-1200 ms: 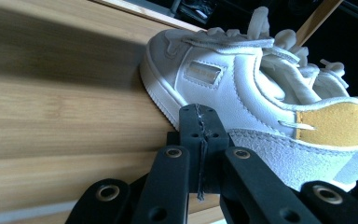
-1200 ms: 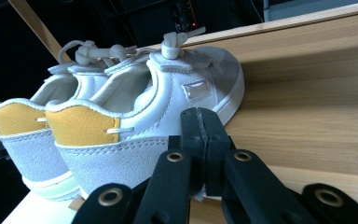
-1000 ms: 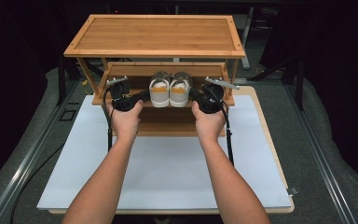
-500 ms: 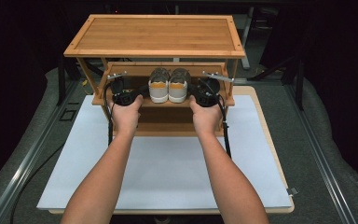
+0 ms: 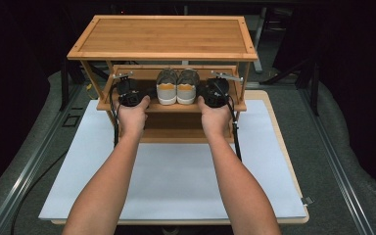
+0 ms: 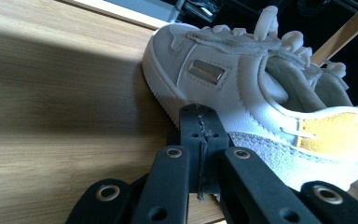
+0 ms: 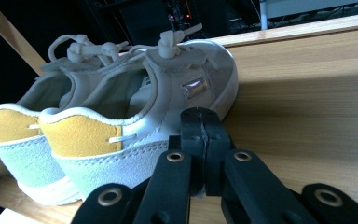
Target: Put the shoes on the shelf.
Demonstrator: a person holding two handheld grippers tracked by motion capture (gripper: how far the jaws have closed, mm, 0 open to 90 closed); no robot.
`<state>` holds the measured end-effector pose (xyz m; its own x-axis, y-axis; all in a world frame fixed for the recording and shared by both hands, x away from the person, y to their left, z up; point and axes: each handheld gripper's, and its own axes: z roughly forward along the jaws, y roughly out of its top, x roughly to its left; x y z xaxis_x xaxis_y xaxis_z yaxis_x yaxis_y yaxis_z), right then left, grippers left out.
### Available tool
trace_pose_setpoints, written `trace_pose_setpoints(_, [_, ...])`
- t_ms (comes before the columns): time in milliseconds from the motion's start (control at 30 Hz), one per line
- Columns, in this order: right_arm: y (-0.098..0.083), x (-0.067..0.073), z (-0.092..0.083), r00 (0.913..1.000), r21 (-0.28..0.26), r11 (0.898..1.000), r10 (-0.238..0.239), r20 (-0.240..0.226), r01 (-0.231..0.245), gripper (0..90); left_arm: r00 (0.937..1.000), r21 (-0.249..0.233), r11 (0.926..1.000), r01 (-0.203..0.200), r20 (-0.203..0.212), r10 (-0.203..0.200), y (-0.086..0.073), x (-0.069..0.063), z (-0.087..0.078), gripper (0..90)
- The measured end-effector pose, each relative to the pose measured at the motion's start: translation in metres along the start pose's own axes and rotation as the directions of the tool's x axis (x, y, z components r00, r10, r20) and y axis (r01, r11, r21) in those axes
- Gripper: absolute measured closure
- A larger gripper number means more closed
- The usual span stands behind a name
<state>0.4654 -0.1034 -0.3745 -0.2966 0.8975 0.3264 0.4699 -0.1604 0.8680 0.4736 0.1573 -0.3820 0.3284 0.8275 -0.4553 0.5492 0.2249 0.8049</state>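
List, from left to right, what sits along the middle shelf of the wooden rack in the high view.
left gripper → left shoe → right shoe → right gripper

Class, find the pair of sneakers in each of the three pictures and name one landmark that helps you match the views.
High view: pair of sneakers centre, on the rack's middle shelf, heels towards the person.
Left gripper view: upper right.
Right gripper view: left half.
Shared landmark: the yellow heel patches.
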Motion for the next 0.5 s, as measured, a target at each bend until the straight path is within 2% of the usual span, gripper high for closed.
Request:
trace_pose_setpoints(33, [0.0003,-0.0007,0.0004,1.0000,0.004,1.000,-0.003,0.003,0.003,90.0,1.0000,0.005,1.0000,-0.008,0.004,0.008,0.0003,0.0009,0.0000,90.0])
trace_pose_setpoints(133, [0.0002,-0.0017,0.0023,1.0000,0.005,1.000,0.003,0.005,-0.003,90.0,1.0000,0.002,1.0000,0.009,-0.002,-0.009,0.0008,0.0013,0.0019,90.0])
trace_pose_setpoints(233, [0.0010,-0.0017,0.0037,0.9998,0.007,1.000,0.014,0.011,-0.015,90.0,1.0000,-0.002,1.0000,-0.002,-0.005,0.002,0.0004,0.0009,0.0025,90.0])
trace_pose_setpoints(333, [0.0009,-0.0020,0.0040,0.9999,0.006,1.000,0.012,0.009,-0.012,90.0,0.9999,-0.007,0.9998,0.016,0.002,-0.016,0.0001,0.0020,0.0031,90.0])
trace_pose_setpoints(433, [0.0011,-0.0032,0.0054,0.9997,0.006,1.000,0.024,0.011,-0.024,90.0,0.9999,0.003,0.9999,-0.010,-0.004,0.010,0.0017,0.0006,0.0035,90.0])
trace_pose_setpoints(500, [0.0014,-0.0032,0.0055,0.9996,0.008,1.000,0.024,0.012,-0.024,90.0,0.9999,0.013,0.9999,0.009,0.007,-0.010,0.0031,0.0036,0.0040,89.9])
